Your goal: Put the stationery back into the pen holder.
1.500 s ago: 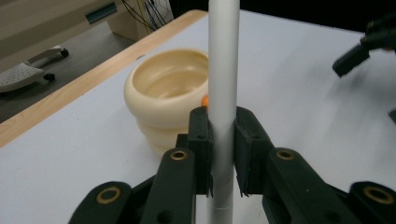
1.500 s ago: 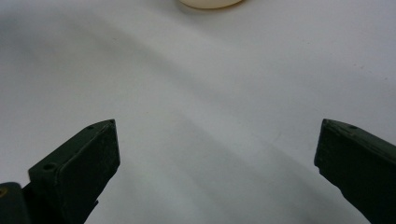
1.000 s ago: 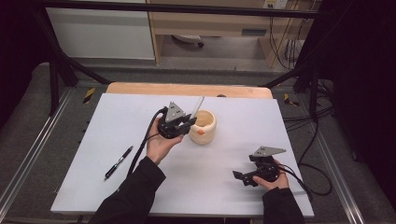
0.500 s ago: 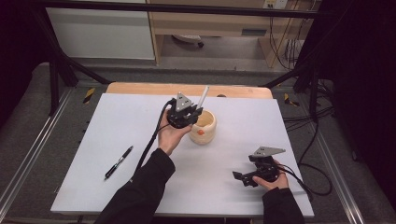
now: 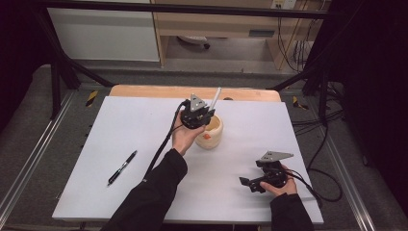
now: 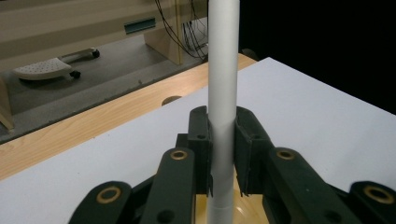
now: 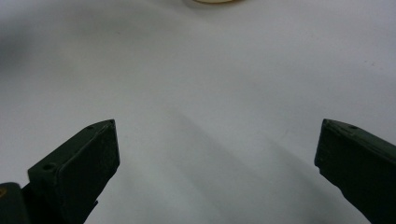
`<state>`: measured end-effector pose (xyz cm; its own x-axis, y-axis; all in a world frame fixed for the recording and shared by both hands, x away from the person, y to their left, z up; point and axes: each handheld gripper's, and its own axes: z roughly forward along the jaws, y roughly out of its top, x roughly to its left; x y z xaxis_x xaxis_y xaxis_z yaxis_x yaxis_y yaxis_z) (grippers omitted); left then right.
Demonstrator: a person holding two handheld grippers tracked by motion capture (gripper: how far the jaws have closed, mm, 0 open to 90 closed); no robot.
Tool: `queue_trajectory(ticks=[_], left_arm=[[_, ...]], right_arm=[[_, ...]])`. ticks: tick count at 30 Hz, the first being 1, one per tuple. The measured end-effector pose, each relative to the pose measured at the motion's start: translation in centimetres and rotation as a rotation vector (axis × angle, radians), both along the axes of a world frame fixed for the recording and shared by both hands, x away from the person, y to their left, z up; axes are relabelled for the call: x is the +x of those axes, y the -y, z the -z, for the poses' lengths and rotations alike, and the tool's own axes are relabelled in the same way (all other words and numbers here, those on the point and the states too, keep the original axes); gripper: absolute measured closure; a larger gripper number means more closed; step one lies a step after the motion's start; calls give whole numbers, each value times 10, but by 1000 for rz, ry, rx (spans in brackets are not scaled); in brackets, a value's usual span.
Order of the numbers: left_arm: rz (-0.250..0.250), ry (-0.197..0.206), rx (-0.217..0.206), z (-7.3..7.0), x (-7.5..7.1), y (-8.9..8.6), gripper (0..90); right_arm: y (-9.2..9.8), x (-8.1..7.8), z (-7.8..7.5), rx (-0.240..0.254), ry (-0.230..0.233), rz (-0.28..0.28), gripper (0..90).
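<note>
While the left hand-held gripper [image 5: 208, 111] is hovering over the cream cup [image 5: 211, 134] near the middle of the bench [image 5: 120, 125], its jaws are clamping a white pen [image 5: 215, 98] between them. As the left gripper view is showing, the pen [image 6: 223, 84] is standing nearly upright, with both black pads pressing on its barrel and its lower end pointing down toward the pale rim of the cup [image 6: 243, 205] beneath. From the high view, the upper end of the pen is sticking up and leaning slightly away from the person, above the cup's far side. Whether its lower tip is already sitting inside the cup cannot be told.

Down at the near right part of the bench, the right hand-held gripper [image 5: 248, 183] is resting low in the person's hand, well apart from the cup. Its jaws are standing wide apart, with bare white bench surface [image 7: 210, 116] between them and nothing held.

A black pen [image 5: 122, 167] is lying flat on the left part of the bench, well apart from both grippers.
</note>
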<state>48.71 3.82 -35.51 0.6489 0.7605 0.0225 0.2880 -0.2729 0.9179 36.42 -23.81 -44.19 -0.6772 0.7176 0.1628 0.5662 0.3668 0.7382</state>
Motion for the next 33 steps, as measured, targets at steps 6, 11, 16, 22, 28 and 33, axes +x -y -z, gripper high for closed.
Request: queue_trajectory(ticks=[6, 11, 16, 22, 28, 33], left_arm=[[12, -1, 23, 9, 4, 5, 779], [22, -4, 42, 18, 7, 6, 779], [21, -24, 47, 31, 9, 5, 779], [30, -38, 53, 38, 10, 4, 779], [32, -60, 70, 44, 9, 2, 776], [38, -67, 86, 42, 7, 0, 735]], right_arm=[[0, 0, 1, -5, 3, -5, 7], [0, 0, 0, -3, 0, -8, 8], [-1, 0, 1, -1, -3, -9, 8], [-1, 0, 1, -3, -3, -9, 8], [-1, 0, 2, -3, -3, -10, 8], [-2, 0, 2, -10, -2, -15, 8]])
